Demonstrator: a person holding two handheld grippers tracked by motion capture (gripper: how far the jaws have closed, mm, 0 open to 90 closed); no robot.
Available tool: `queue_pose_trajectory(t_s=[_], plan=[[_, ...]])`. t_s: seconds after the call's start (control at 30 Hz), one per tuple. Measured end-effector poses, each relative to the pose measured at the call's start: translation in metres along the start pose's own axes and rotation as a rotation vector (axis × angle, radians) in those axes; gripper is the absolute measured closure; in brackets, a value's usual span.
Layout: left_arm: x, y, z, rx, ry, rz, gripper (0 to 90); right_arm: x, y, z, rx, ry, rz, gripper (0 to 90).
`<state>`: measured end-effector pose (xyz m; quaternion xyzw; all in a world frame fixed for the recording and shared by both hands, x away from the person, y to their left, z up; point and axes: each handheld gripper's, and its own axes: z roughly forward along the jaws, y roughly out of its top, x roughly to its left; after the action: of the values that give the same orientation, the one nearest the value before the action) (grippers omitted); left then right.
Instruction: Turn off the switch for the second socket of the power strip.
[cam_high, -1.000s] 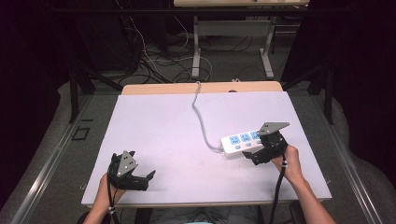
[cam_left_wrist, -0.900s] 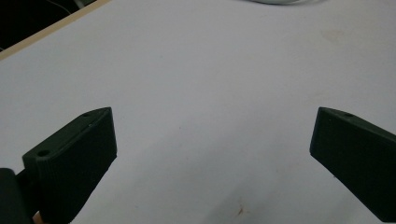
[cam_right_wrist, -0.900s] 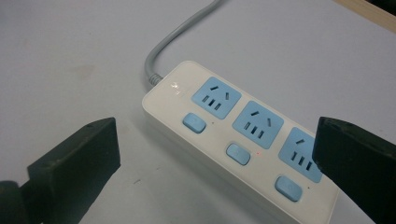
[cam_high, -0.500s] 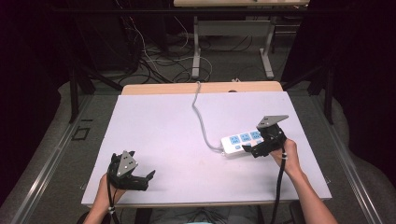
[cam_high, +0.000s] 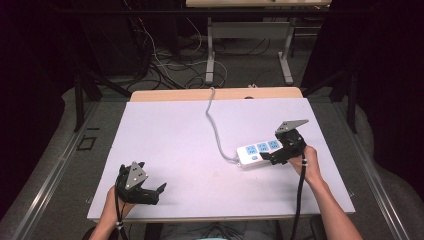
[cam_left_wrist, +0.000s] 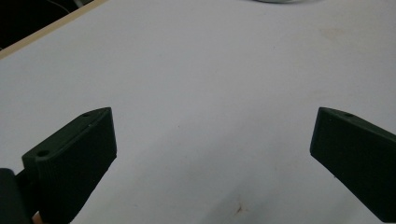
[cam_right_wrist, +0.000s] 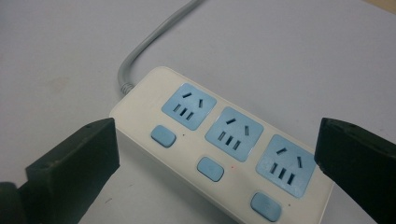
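Note:
A white power strip with three blue sockets and three blue switches lies flat at the right of the table. Its grey cable runs off over the far edge. My right gripper is open at the strip's near right end. In the right gripper view the strip lies between and beyond the two wide-apart jaws of that gripper, and the cable leaves at the upper left. My left gripper rests open near the front left of the table. In the left gripper view, bare table lies between its jaws.
The white tabletop has a wooden strip along its far edge. Beyond it stand the metal legs of another desk, with loose cables on the dark floor. A faint brown stain marks the table by the left gripper.
My right gripper has shifted a little away from the person, along the strip's right end. The power strip and the left gripper have stayed put.

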<state>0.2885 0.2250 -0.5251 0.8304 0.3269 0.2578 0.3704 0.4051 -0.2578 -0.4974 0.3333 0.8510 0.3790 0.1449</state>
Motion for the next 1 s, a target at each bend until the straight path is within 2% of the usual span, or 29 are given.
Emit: queue_pose_trajectory(t_s=[0.4, 0.73, 0.9, 0.97, 1.0], plan=[[0.0, 0.0, 0.0, 0.004, -0.002, 0.006, 0.3, -0.01, -0.006, 0.001, -0.011, 0.006, 0.048, 0.0], [-0.001, 0.0, 0.0, 0.007, 0.002, 0.009, 0.3, -0.01, -0.007, 0.003, -0.016, -0.005, 0.051, 0.5], [-0.001, 0.0, -0.001, 0.014, 0.008, 0.021, 0.4, -0.009, -0.008, 0.003, -0.023, -0.007, 0.054, 9.0], [-0.001, -0.001, -0.001, 0.012, 0.003, 0.009, 0.4, -0.009, -0.008, 0.004, -0.022, -0.013, 0.035, 13.3], [-0.001, -0.001, -0.001, 0.011, 0.003, 0.009, 0.4, -0.008, -0.008, 0.004, -0.018, -0.011, 0.047, 15.1]])
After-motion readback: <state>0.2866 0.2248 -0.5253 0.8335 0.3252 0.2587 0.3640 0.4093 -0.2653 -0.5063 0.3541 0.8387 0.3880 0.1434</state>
